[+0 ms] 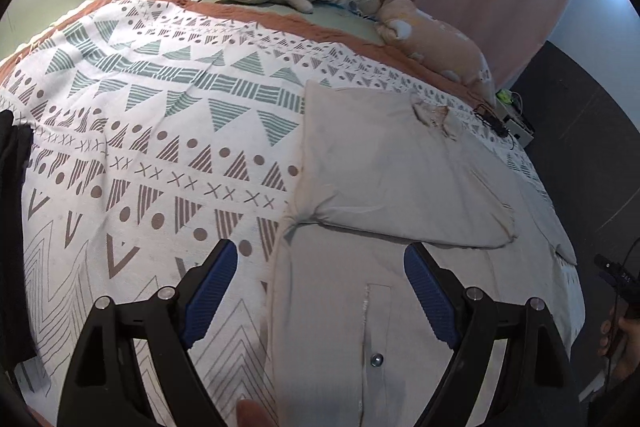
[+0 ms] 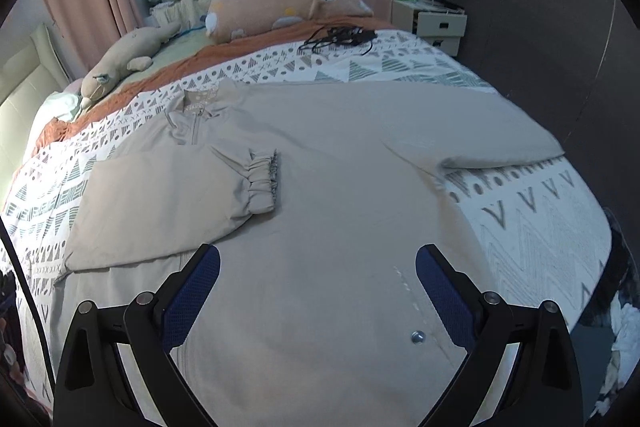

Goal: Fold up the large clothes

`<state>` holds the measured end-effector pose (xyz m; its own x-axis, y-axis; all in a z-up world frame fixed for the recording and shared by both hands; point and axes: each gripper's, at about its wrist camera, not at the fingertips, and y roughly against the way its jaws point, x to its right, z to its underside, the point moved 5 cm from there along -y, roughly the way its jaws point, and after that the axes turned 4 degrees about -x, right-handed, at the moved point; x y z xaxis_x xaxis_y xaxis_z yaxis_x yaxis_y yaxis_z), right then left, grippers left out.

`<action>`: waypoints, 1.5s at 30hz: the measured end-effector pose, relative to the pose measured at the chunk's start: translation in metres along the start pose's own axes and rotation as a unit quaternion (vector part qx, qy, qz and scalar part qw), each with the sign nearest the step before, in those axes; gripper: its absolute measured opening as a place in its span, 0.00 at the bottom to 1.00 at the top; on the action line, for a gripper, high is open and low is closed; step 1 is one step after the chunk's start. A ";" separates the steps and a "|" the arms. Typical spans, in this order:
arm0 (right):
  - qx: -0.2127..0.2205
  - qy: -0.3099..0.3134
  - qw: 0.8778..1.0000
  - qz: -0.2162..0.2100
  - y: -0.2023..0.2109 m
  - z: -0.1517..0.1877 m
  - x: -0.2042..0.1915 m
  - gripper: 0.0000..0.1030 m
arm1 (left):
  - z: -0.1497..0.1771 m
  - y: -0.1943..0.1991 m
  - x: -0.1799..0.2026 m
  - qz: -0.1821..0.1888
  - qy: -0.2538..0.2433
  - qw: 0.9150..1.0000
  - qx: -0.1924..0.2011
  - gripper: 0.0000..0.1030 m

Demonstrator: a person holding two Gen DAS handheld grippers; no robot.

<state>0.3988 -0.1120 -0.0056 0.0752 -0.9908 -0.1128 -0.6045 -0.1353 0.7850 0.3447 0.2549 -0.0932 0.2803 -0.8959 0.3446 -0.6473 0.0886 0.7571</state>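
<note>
A beige jacket lies spread front-up on the patterned bedspread. Its left sleeve is folded across the chest, the elastic cuff near the middle. The other sleeve stretches out to the right. In the left wrist view the jacket fills the right half, with a snap button near the hem. My left gripper hovers open above the jacket's lower edge, nothing between its blue pads. My right gripper also hangs open over the jacket's lower front, holding nothing.
Two plush toys lie along the far side of the bed, with black cables near them. A small bedside cabinet stands by the dark wall. Dark cloth hangs at the left edge. A hand shows at the right.
</note>
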 end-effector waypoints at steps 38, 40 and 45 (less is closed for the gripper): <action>0.059 -0.230 0.959 -0.156 -0.046 0.022 0.219 0.95 | 0.018 -0.061 0.348 0.044 -0.168 0.985 -0.019 1.00; 0.059 -0.246 0.954 -0.164 -0.061 0.019 0.227 0.95 | 0.018 -0.077 0.358 0.045 -0.165 0.985 -0.023 1.00; 0.047 -0.276 0.941 -0.192 -0.103 0.008 0.235 0.95 | 0.021 -0.124 0.375 0.044 -0.167 0.984 -0.042 1.00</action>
<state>0.4727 -0.3306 -0.1181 -0.1044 -0.7104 -0.6960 -0.6868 -0.4547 0.5671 0.5148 -0.1016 -0.0694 -0.0320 -0.9751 0.2196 -0.5942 0.1953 0.7803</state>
